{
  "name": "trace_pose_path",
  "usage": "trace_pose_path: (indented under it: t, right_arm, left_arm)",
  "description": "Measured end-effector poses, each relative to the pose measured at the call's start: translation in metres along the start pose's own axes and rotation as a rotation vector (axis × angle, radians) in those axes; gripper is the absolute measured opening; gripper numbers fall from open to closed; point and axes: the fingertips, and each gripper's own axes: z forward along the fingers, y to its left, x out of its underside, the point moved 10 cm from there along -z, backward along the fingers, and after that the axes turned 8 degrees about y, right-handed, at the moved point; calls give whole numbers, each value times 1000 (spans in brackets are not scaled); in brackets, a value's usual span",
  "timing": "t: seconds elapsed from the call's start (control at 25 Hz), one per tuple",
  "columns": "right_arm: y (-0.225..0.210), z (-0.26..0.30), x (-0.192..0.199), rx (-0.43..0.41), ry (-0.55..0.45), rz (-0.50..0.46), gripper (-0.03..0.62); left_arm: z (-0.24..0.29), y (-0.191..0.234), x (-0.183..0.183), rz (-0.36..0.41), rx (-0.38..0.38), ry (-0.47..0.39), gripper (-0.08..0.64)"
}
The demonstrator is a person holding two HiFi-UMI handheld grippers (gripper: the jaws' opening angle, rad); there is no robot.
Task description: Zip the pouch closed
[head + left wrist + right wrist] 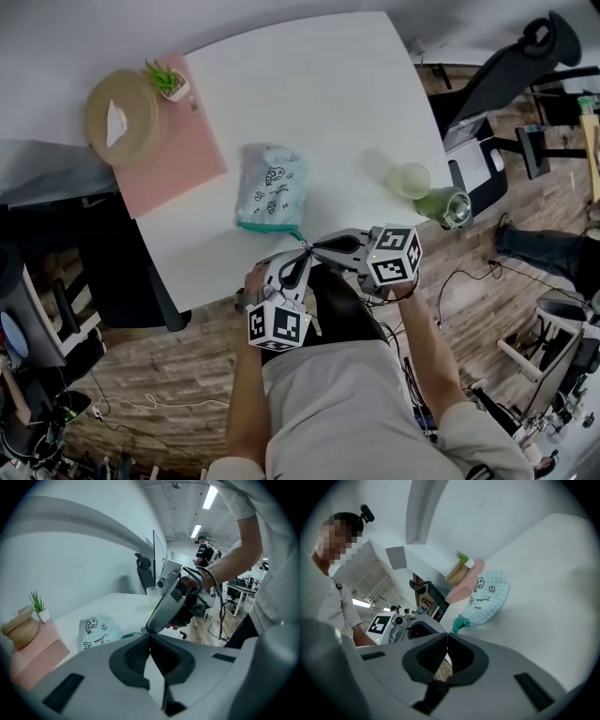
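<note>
Left hand-held gripper [301, 252] and right hand-held gripper [313, 247] are closed, tip-to-tip.

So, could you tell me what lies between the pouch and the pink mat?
Only bare white table separates pouch and pink mat, per the head view.

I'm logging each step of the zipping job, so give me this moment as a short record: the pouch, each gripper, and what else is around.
pouch: lies flat on the white table, teal zip end toward the near edge
left gripper: jaws together, tip at that teal end
right gripper: jaws together, tip meets the left's there
grip on pouch: cannot tell
around: pink box with a potted plant at the left; cup at the right
</note>
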Motion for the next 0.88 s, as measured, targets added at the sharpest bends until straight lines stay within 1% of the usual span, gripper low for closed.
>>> trace_pose_path:
  t: [0.2,0.4,0.68,0.72,0.76,0.84,0.88]
  right_arm:
    - [-1,-4,1,12,-3,3,3]
    - [-4,-7,6,20,-7,19,3]
    - [-11,0,15,32,15,40,3]
    - [-11,0,16,37,25,35,3]
    - [-12,0,17,44,38,24,3]
    - [-11,2,19,64,74,-10,3]
    - [-11,2,18,75,92,-30,3]
  left_arm:
    - [-3,0,2,-36,4,8,-6]
    - [-10,12,15,-97,-37,20,-6]
    - [4,12,22,-91,-48,39,-5]
    - [4,12,22,-97,-41,30,10]
    - [4,13,22,-104,-24,19,43]
    - [7,16,21,-107,28,12,109]
    - [10,18,21,-96,56,20,131]
